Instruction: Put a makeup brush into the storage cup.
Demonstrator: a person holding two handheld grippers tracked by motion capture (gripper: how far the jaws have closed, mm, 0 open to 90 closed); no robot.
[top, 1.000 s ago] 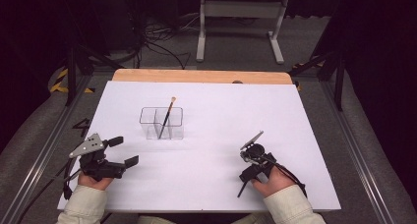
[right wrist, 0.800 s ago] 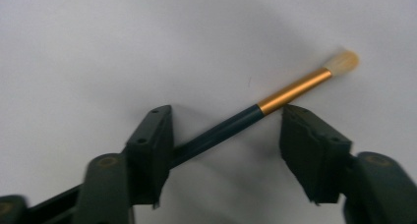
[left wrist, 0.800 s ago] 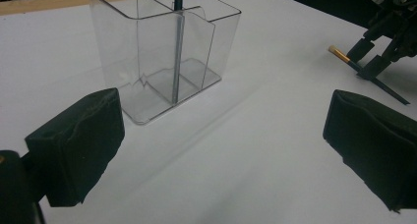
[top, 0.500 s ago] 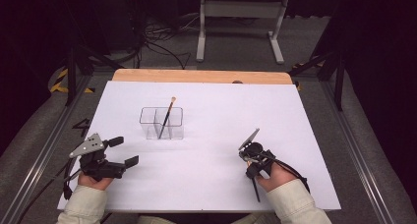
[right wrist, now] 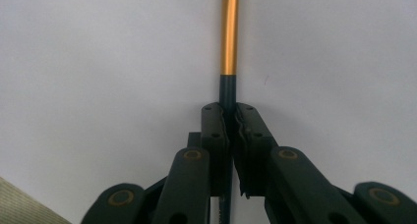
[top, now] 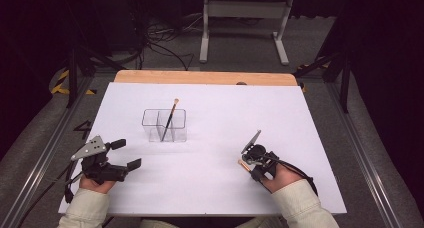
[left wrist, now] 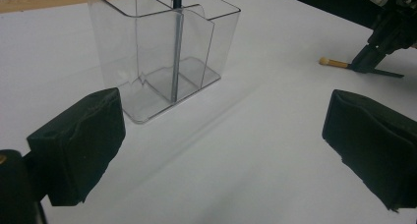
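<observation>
My right claw (top: 248, 163) sits low over the white desk (top: 300, 138) near its front right, and its jaws have just been closing; they now pinch a thin brush (right wrist: 228, 42) between them. In the right gripper view the two black, jointed jaws meet around the brush's dark, slender handle, and beyond them runs a smooth, shiny gold metal sleeve with a pale tip at the top edge. From the high view, the gold end pokes out to the left of that claw, lying close to the desk surface. In the left gripper view that same end shows as a small rounded pale knob on an orange stem, just above the desk.

My left claw (top: 124, 153) rests at the front left of the desk, well apart from the right one. Its jaws are spread wide with nothing between them; the pads (left wrist: 78, 145) are blocky, matte black and slightly wrinkled, like soft foam. A grey three-cornered plate rides on top of it.

Between and beyond the two claws stands a clear plastic organizer (top: 150, 125), box-shaped with rounded corners and thin glossy dividers that split it into compartments. A second brush (top: 169, 120), long and dark with a gold ferrule near its top, leans inside it against the middle divider.

The desk top is flat, matte white, with a strip of pale wood along its far edge.
</observation>
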